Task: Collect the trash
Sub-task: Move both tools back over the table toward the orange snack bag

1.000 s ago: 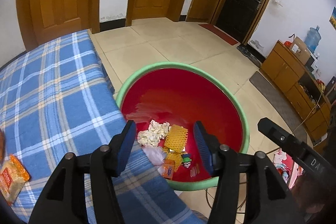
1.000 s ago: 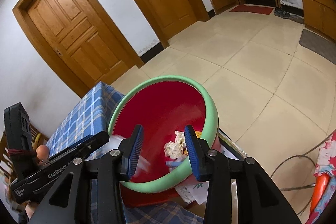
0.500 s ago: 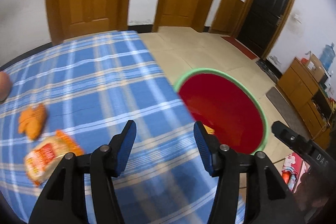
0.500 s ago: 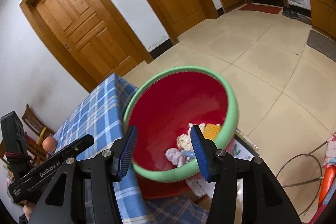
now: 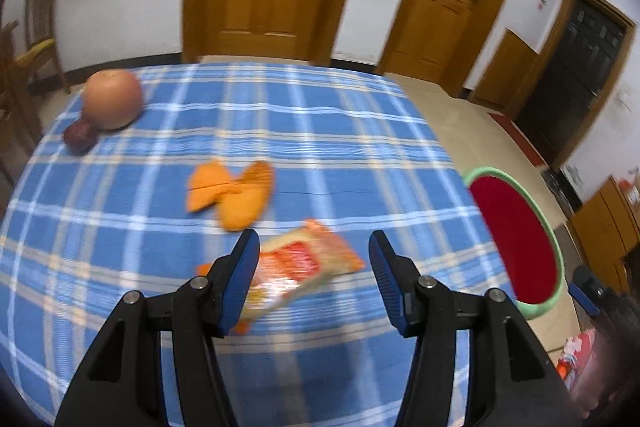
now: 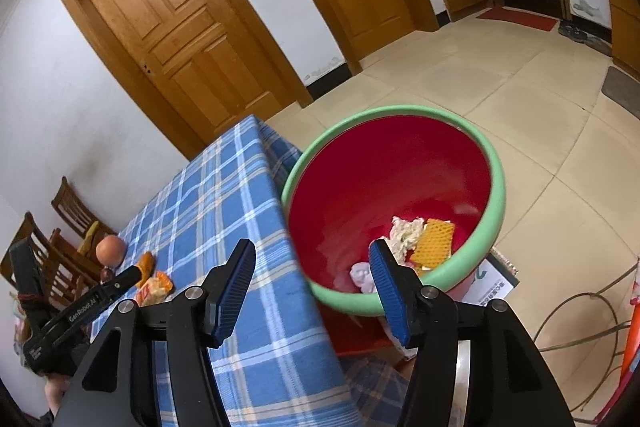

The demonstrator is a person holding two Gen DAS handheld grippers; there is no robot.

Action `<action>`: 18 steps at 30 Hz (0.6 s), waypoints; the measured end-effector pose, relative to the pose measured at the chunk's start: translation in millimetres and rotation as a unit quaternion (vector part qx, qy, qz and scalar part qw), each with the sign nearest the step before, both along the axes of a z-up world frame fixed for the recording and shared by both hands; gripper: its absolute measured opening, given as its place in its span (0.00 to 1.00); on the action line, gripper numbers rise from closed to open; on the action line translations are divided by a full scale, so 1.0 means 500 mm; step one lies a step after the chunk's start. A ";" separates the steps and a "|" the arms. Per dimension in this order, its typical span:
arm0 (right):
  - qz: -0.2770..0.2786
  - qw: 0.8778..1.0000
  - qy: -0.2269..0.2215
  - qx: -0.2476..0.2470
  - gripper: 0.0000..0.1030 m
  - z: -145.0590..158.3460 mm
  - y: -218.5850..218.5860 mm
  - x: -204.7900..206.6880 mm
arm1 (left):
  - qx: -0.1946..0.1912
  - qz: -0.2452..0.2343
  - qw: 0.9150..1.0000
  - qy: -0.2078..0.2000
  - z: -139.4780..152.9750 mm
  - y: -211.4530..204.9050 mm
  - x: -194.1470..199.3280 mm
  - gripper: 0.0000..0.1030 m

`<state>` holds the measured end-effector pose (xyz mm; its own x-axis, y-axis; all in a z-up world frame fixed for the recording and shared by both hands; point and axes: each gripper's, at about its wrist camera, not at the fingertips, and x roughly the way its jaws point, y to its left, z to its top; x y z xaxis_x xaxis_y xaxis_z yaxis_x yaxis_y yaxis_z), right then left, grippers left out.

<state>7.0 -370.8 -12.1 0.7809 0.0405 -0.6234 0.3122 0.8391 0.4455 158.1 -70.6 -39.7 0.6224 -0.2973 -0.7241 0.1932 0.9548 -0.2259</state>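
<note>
An orange snack wrapper [image 5: 304, 267] lies on the blue plaid table [image 5: 120, 227], framed between the fingers of my left gripper [image 5: 314, 241], which is open and not pressing on it. Orange peel [image 5: 232, 193] lies just beyond. My right gripper [image 6: 312, 247] hangs by the near rim of the green-rimmed red basin [image 6: 498, 187]; its jaws are opening with nothing between them. In the basin lie crumpled white tissue [image 6: 406, 231], an orange foam net [image 6: 434, 241] and a pale scrap [image 6: 362, 273]. The right wrist view also shows the left gripper [image 6: 134, 273] over the wrapper [image 6: 158, 285].
An apple [image 5: 113, 99] and a small dark fruit [image 5: 78, 137] sit at the table's far left. The basin [image 5: 556, 255] stands off the table's right edge. Wooden chairs [image 6: 76, 215] stand behind the table. Cables [image 6: 580, 323] loop on the tiled floor.
My left gripper has swung from above the basin leftward across the table to the snack wrapper. The right gripper's jaws have widened and it has shifted slightly beside the basin.
</note>
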 end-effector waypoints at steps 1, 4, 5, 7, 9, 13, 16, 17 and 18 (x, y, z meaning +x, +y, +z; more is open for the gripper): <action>0.003 1.000 0.001 -0.001 0.59 0.000 0.005 -0.001 | 0.002 0.007 1.000 0.002 -0.003 0.012 0.003 0.55; 0.011 1.000 0.003 -0.005 0.59 0.000 0.022 0.002 | 0.013 0.015 1.000 0.004 -0.014 0.033 0.011 0.55; 0.012 1.000 0.004 -0.006 0.59 0.000 0.026 0.003 | 0.016 0.016 1.000 0.006 -0.017 0.038 0.014 0.55; 0.015 1.000 0.007 -0.007 0.59 -0.003 0.033 0.006 | 0.017 0.016 1.000 0.014 -0.026 0.047 0.019 0.55; 0.018 1.000 0.010 -0.008 0.59 -0.005 0.041 0.007 | 0.014 0.014 0.999 0.025 -0.037 0.053 0.027 0.55; 0.020 1.000 0.013 -0.009 0.59 -0.006 0.049 0.009 | -0.018 0.006 0.998 0.054 -0.059 0.072 0.034 0.55; 0.022 1.000 0.013 -0.010 0.59 -0.006 0.054 0.009 | -0.022 0.001 0.998 0.059 -0.058 0.074 0.025 0.55; 0.023 1.000 0.013 -0.011 0.59 -0.006 0.056 0.010 | -0.022 -0.002 0.998 0.060 -0.058 0.072 0.021 0.55; 0.025 1.000 0.013 -0.011 0.59 -0.006 0.058 0.011 | -0.023 -0.007 0.998 0.061 -0.058 0.070 0.014 0.55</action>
<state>12.7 -341.6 -15.2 0.7616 0.0649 -0.6448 0.2816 0.8630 0.4195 165.1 -35.4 -68.6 0.5254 -0.3398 -0.7800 0.1753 0.9403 -0.2915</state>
